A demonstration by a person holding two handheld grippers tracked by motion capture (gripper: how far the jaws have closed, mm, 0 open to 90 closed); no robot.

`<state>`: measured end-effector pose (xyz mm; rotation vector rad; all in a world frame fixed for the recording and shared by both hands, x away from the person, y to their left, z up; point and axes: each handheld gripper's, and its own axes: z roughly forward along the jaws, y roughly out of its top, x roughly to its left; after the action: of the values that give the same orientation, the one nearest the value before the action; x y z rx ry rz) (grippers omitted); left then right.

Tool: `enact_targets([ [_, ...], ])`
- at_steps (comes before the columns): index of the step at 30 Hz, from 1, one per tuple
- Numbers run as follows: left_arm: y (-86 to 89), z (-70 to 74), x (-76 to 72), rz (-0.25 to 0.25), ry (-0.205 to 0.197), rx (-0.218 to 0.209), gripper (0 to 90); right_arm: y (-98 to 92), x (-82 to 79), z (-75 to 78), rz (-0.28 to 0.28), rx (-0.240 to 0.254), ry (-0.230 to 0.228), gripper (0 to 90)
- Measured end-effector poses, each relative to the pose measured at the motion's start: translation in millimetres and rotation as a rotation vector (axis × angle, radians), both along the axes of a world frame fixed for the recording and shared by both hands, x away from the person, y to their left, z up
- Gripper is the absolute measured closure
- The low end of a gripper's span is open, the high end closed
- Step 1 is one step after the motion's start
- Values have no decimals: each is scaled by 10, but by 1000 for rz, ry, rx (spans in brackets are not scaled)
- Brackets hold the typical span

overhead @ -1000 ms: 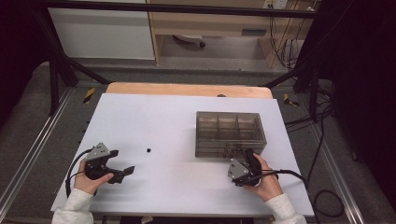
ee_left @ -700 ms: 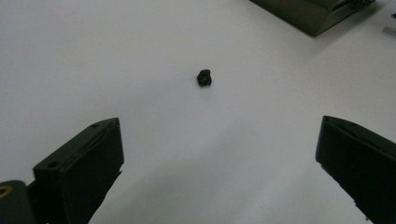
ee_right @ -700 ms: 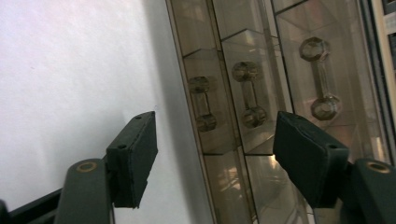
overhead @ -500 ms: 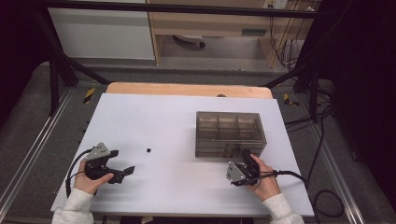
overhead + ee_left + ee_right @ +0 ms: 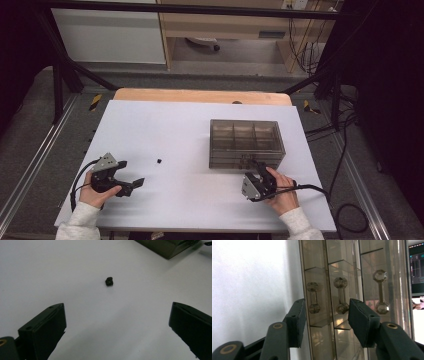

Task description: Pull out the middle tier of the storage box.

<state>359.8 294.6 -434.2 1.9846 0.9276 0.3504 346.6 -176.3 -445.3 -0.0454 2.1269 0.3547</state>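
A smoky clear box (image 5: 245,142) with several compartments sits right of the table's middle. My right gripper (image 5: 258,170) points at its front wall. In the right gripper view its jaws (image 5: 327,315) stand on either side of two dumbbell-shaped latches (image 5: 341,295) on the box (image 5: 342,270). They have just been closing, and a gap remains at each pad. A small black piece (image 5: 159,161) lies alone on the white table (image 5: 165,130). My left gripper (image 5: 131,173) rests near the front left, open and empty, with the black piece (image 5: 109,281) ahead of its jaws (image 5: 117,322).
A wooden strip (image 5: 200,95) runs along the table's far edge. Black frame bars and floor rails flank the table. Cables (image 5: 345,210) trail off the right side. A lit screen (image 5: 416,267) shows past the box in the right gripper view.
The right hand has shifted very slightly at the box's front. The left hand and the black piece have kept still.
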Motion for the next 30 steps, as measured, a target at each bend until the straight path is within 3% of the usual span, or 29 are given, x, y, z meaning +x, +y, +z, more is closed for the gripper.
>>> enact_targets([
  [12,0,1,-1,1,-1,0,5,10,-36,-63,7,-52,-107,608],
  [19,1,0,0,2,-2,0,6,20,-47,-85,-2,-56,-139,648],
  [30,0,1,-3,2,-2,-1,7,88,-70,-131,-21,-108,-217,720],
])
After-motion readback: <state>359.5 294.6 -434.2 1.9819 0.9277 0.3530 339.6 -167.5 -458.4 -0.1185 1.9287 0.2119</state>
